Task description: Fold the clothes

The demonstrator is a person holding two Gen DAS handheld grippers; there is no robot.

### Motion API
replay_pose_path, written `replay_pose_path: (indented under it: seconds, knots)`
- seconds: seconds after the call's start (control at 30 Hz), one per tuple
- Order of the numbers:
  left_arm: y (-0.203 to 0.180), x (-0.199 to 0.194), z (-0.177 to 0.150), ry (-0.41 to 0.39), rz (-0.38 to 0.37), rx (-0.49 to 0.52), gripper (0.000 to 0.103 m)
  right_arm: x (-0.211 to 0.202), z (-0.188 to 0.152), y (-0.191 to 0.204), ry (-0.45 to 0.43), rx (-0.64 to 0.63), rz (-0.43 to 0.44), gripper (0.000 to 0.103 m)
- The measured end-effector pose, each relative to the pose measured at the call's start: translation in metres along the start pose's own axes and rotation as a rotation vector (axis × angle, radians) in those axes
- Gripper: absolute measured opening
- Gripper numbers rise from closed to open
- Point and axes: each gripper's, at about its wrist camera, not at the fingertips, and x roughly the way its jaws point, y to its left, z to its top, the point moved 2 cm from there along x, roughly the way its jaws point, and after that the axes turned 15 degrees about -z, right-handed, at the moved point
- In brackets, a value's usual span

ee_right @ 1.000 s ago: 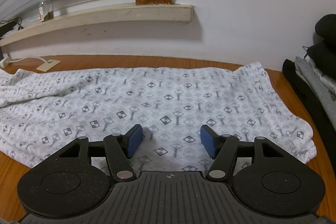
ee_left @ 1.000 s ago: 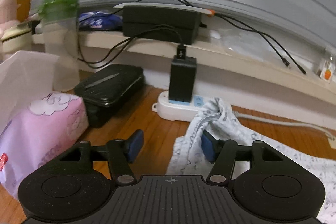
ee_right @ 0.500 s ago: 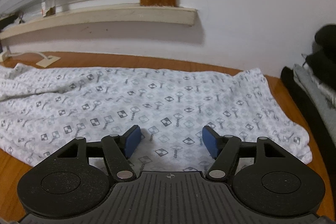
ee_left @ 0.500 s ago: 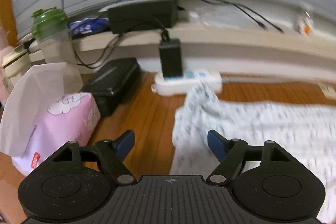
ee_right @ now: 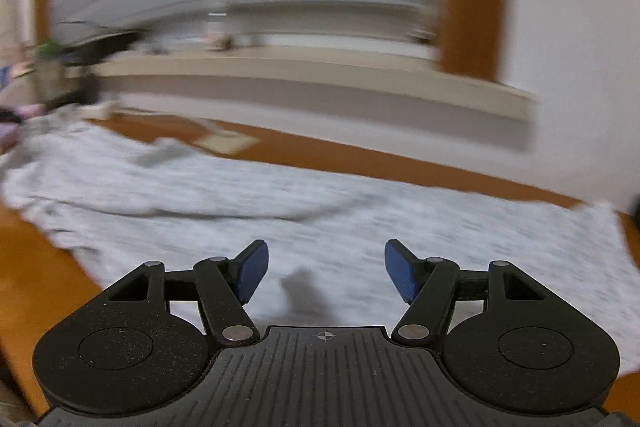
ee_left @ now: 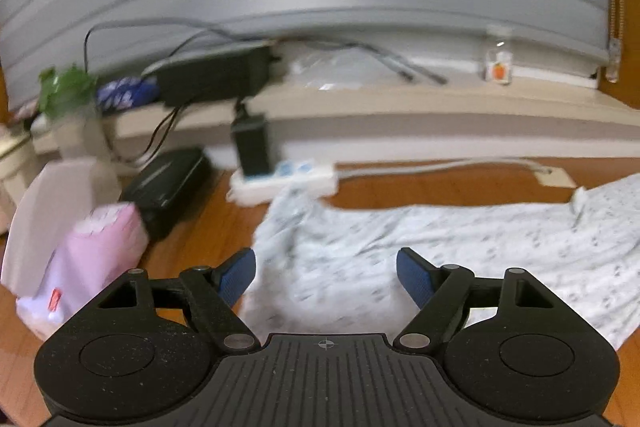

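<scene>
No readable text, brand, number or sign showing in either view. Blurring from motion smearing the red label on the pink tissue pack [ee_left: 86, 259], the printing on the blue packet [ee_left: 124, 93] on the sill, the orange picture on the small clear jar [ee_left: 498, 69], and the pattern on the white garment [ee_left: 460, 247].

Motion blur smears the patterned garment [ee_right: 320, 211]; its print is unreadable.
</scene>
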Motion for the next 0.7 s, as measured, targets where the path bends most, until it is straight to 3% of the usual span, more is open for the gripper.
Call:
replay_pose_path:
  seconds: [0.17, 0.3, 0.37, 0.4, 0.43, 0.57, 0.7]
  knots:
    - [-0.045, 0.002, 0.0, -0.03, -0.128, 0.021, 0.08, -0.012, 0.008, 0.066, -0.023, -0.063, 0.157, 0.064]
    - [-0.093, 0.012, -0.01, -0.03, -0.234, 0.052, 0.069, -0.014, 0.009, 0.112, -0.017, -0.129, 0.243, 0.062]
    - [-0.116, 0.02, -0.017, -0.026, -0.284, 0.06, 0.057, -0.014, 0.007, 0.129, -0.006, -0.167, 0.269, 0.045]
    - [-0.128, 0.023, -0.02, -0.018, -0.31, 0.067, 0.042, -0.013, 0.006, 0.135, -0.002, -0.187, 0.277, 0.036]
    - [-0.139, 0.026, -0.025, -0.011, -0.342, 0.077, 0.034, -0.012, 0.006, 0.141, 0.003, -0.207, 0.286, 0.036]
    - [-0.181, 0.034, -0.043, 0.02, -0.446, 0.124, 0.032, -0.007, 0.009, 0.145, 0.002, -0.226, 0.284, 0.031]
    - [-0.207, 0.037, -0.057, 0.039, -0.465, 0.161, 0.032, -0.005, 0.014, 0.142, -0.012, -0.208, 0.288, 0.007]
